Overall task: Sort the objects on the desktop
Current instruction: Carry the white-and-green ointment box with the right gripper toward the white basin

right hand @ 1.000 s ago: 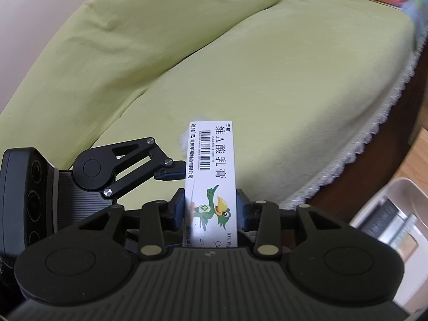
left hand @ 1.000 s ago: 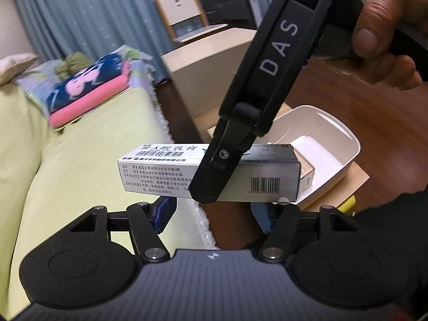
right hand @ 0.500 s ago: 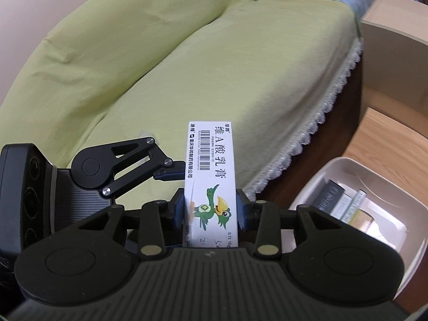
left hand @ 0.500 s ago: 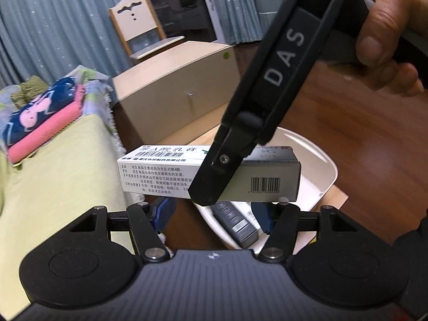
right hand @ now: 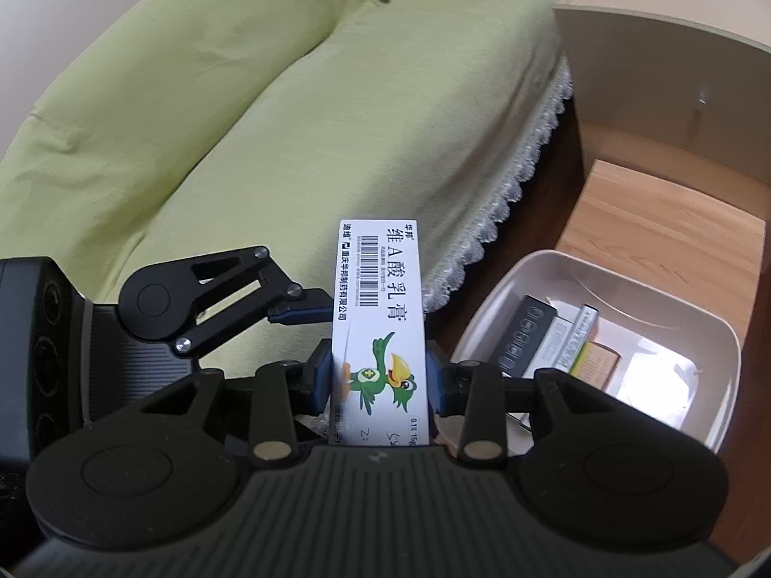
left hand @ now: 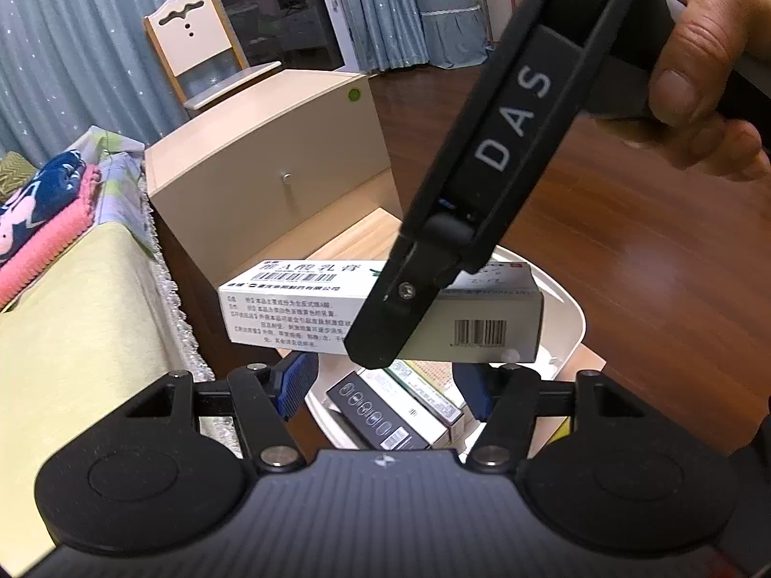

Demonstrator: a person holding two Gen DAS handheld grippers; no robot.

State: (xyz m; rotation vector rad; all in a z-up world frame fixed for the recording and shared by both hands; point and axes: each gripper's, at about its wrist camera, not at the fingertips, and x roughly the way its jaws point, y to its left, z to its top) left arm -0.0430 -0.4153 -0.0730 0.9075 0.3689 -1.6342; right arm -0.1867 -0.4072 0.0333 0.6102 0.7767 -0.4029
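A white medicine box [right hand: 380,298] with a green bird printed on it stands between the pads of my right gripper [right hand: 380,375], which is shut on it. In the left wrist view the same box [left hand: 289,313] lies crosswise in the air, with the right gripper [left hand: 385,327] clamped on its middle and a hand [left hand: 694,62] on the handle. My left gripper [left hand: 385,380] is open just below the box, its blue pads [left hand: 299,380] apart. Beneath sits a cream basin [left hand: 573,332] holding several boxes, one of them black [left hand: 371,414]. The basin [right hand: 486,298] lies low on the right in the right wrist view.
The basin rests on a light wooden board [right hand: 674,212] on dark wooden flooring [left hand: 626,241]. A beige cabinet [left hand: 270,159] stands behind it, with a wooden chair [left hand: 192,48] farther back. A yellow-green covered sofa [right hand: 289,120] with folded towels [left hand: 43,212] fills the left side.
Both grippers have swung away from the sofa with the medicine box, which now hangs over the basin. The right gripper's hold and the left gripper's opening are unchanged.
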